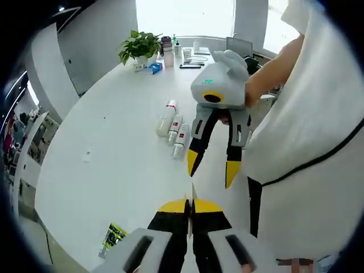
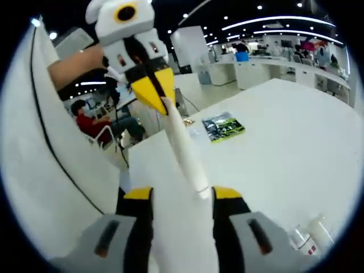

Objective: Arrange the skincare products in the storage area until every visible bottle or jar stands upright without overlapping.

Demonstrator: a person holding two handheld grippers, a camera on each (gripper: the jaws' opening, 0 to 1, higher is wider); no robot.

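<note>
Skincare tube (image 2: 185,148), long and white, is clenched at one end by my left gripper (image 1: 191,207). Its other end reaches between the spread jaws of my right gripper (image 2: 182,196), which grasps nothing. Three more bottles (image 1: 173,129) lie flat, side by side on the white table (image 1: 114,153). A green packet (image 2: 223,126) sits near its edge.

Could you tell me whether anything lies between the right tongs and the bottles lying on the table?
Nothing visible does. In the left gripper view, the right tongs hang open just beside the three bottles, which lie side by side, with only bare table between them.
</note>
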